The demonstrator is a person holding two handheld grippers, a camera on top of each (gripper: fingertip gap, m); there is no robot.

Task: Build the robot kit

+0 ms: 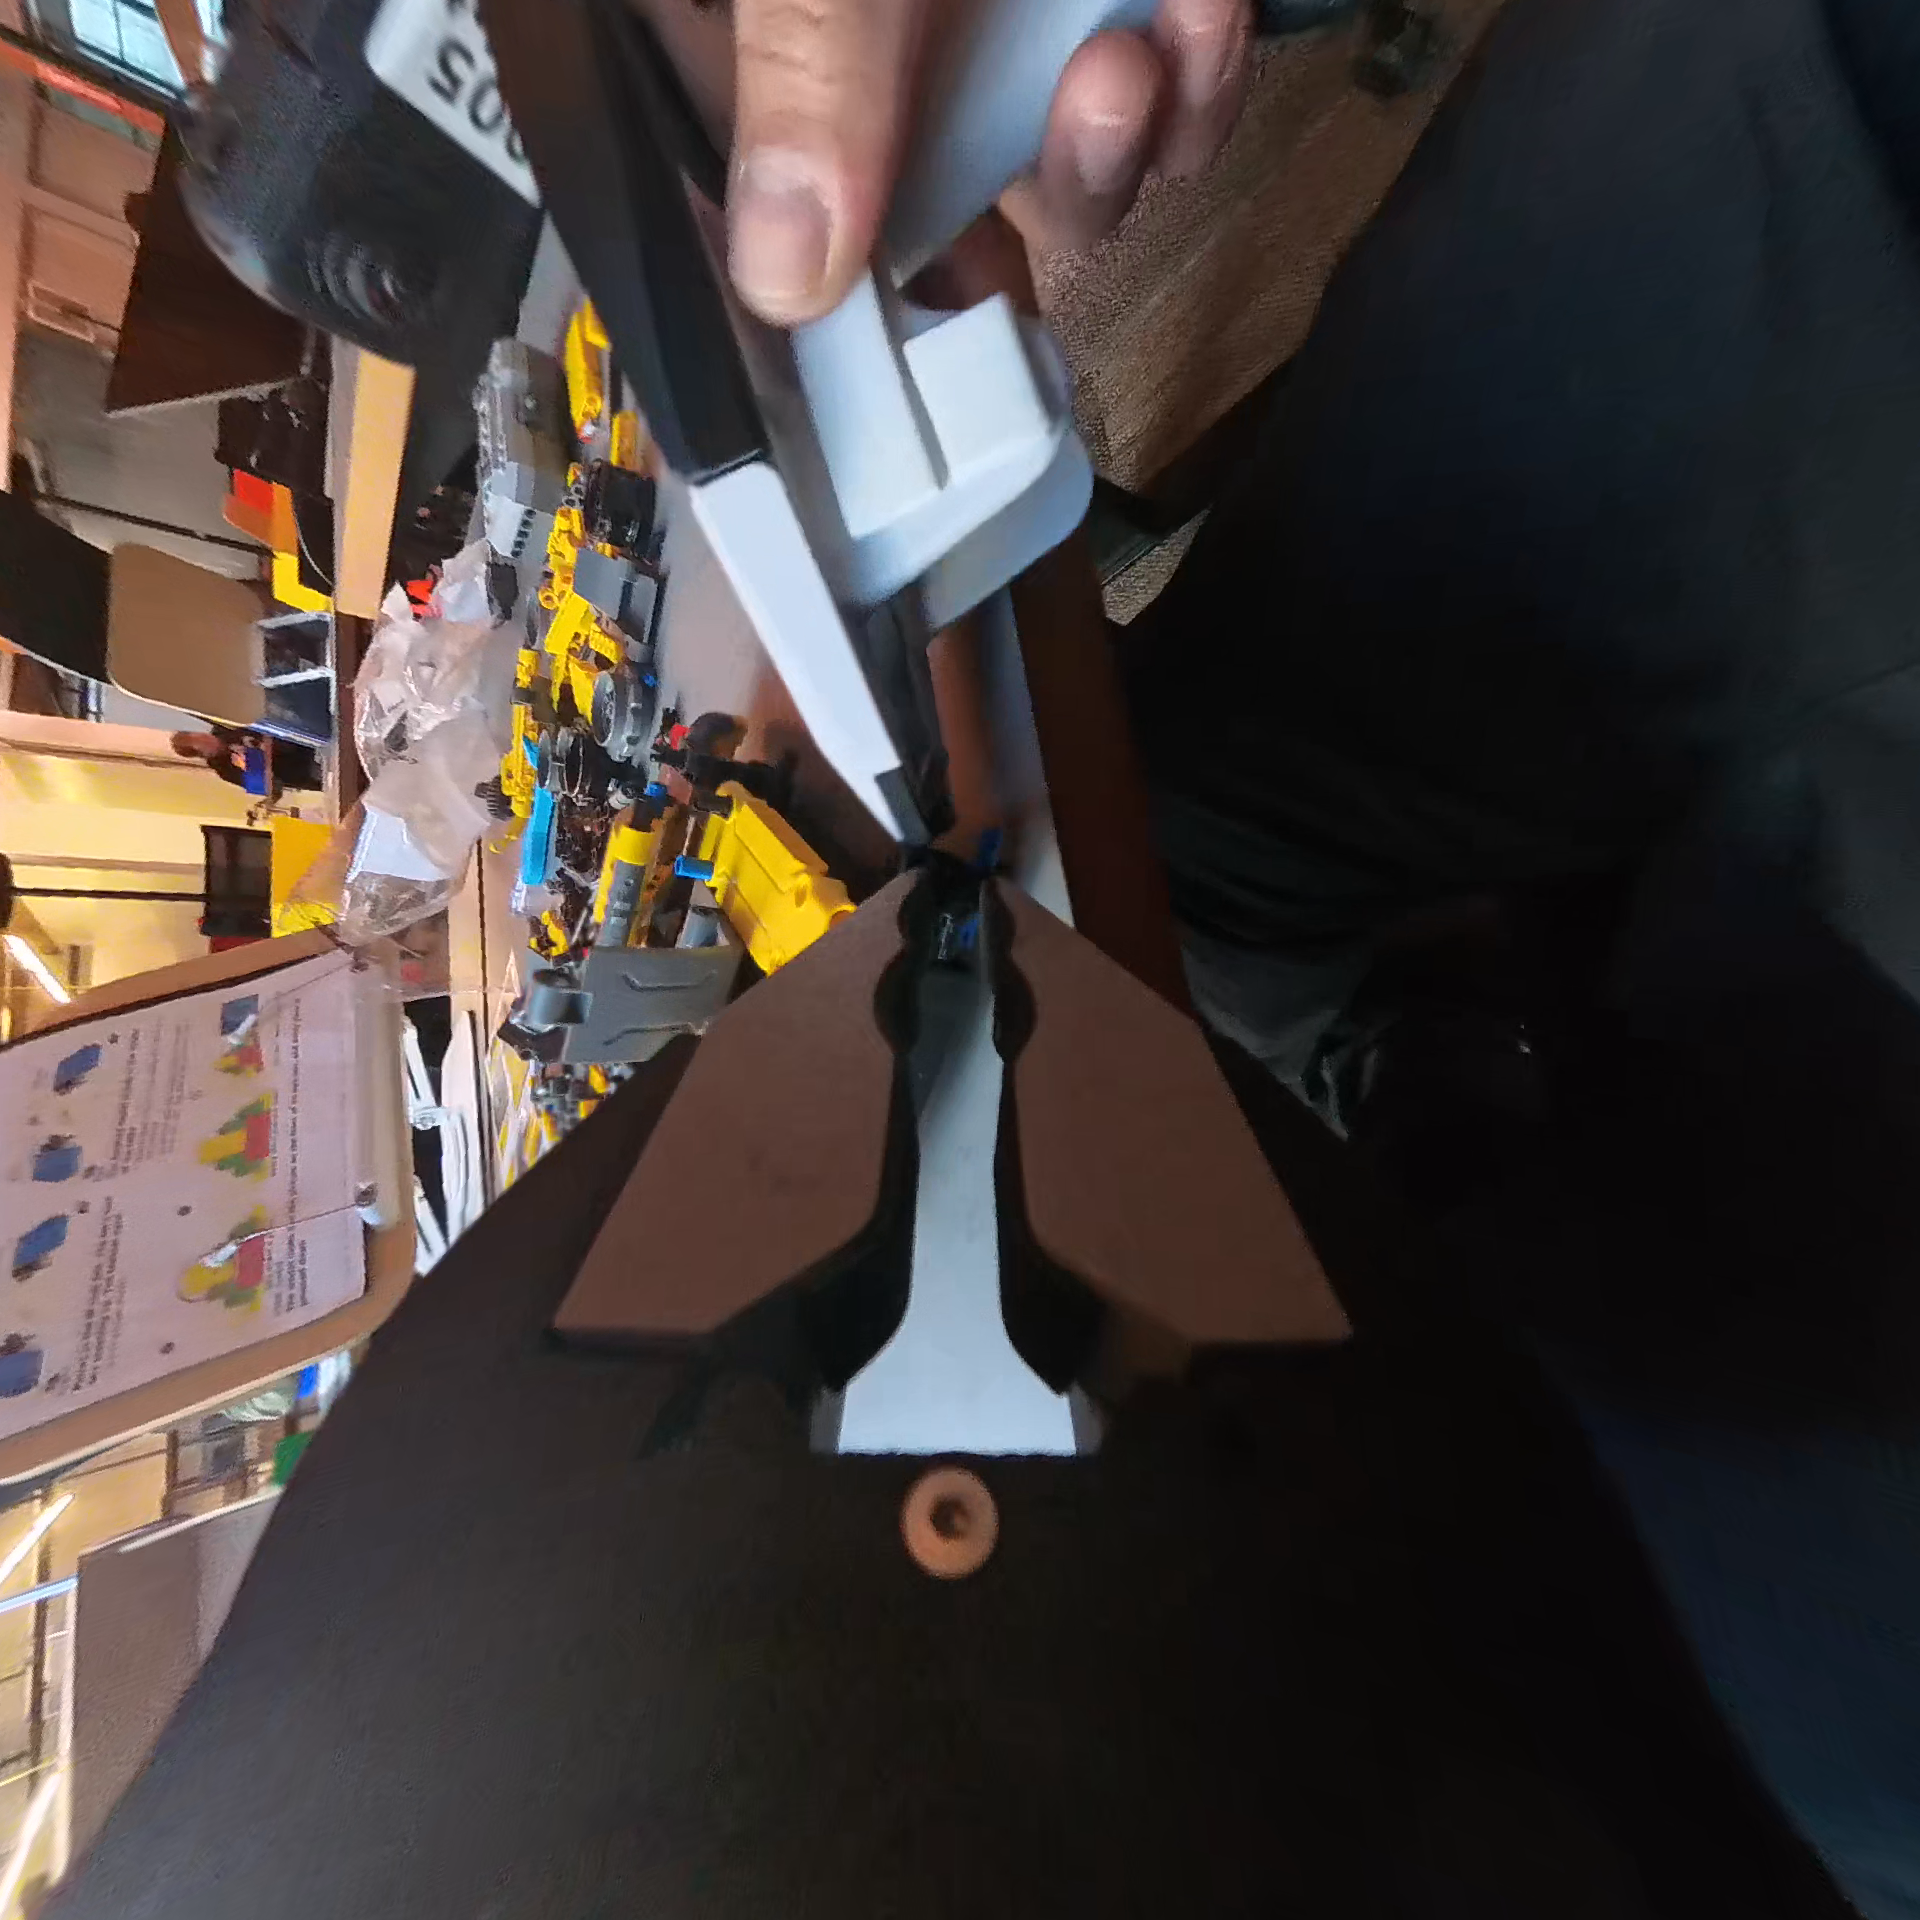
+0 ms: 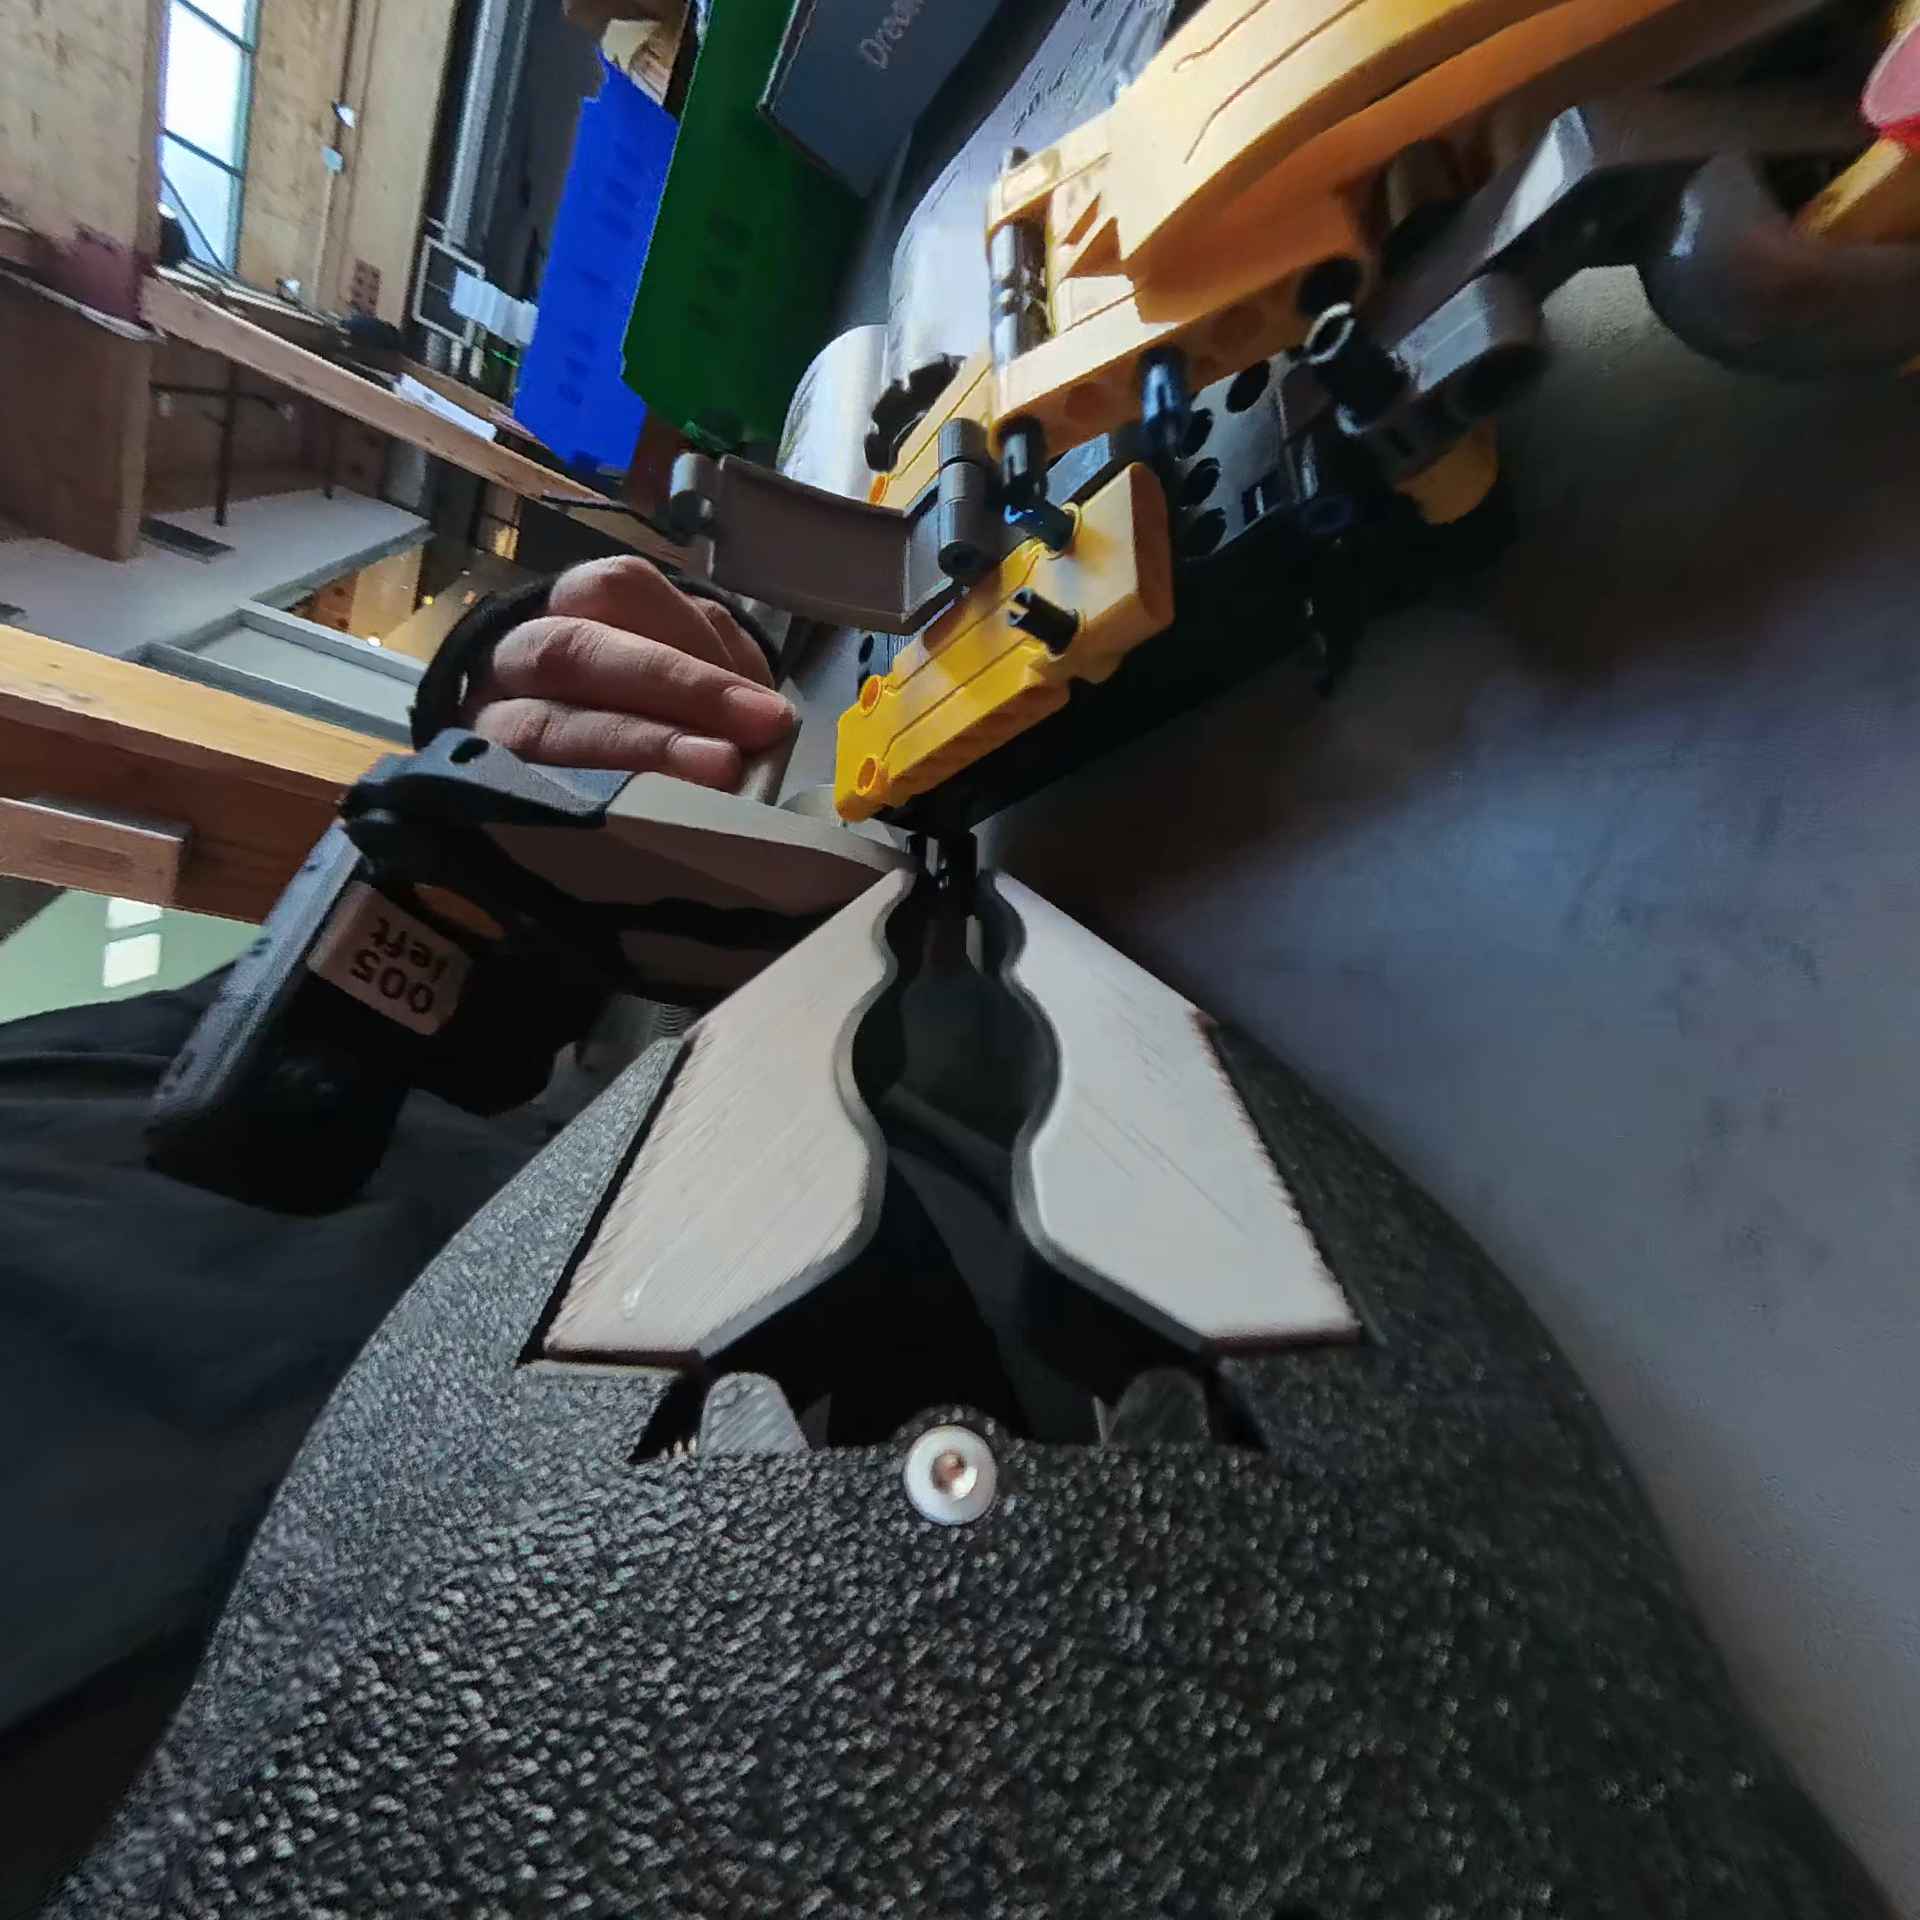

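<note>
My left gripper [image 1: 951, 894] is shut on a small black toy part with blue pins [image 1: 958, 920], held at the table's edge. My right gripper [image 2: 943, 883] is shut on the same small black part [image 2: 940, 852] from the other side. In the left wrist view the right gripper's white finger [image 1: 810, 623] comes down from above, held by a hand [image 1: 790, 156]. In the right wrist view the left gripper's finger [image 2: 727, 842] comes in from the left under a hand [image 2: 623, 675]. A yellow and black toy brick build [image 2: 997, 644] lies just beyond the tips; it also shows in the left wrist view [image 1: 774, 883].
A heap of yellow, grey and black toy parts [image 1: 592, 623] and clear plastic bags [image 1: 426, 707] lie on the white table [image 1: 727, 644]. A picture sheet on a board [image 1: 187, 1174] stands at the left. Blue [image 2: 592, 281] and green [image 2: 727, 239] panels and a wooden bench [image 2: 156, 748] stand behind.
</note>
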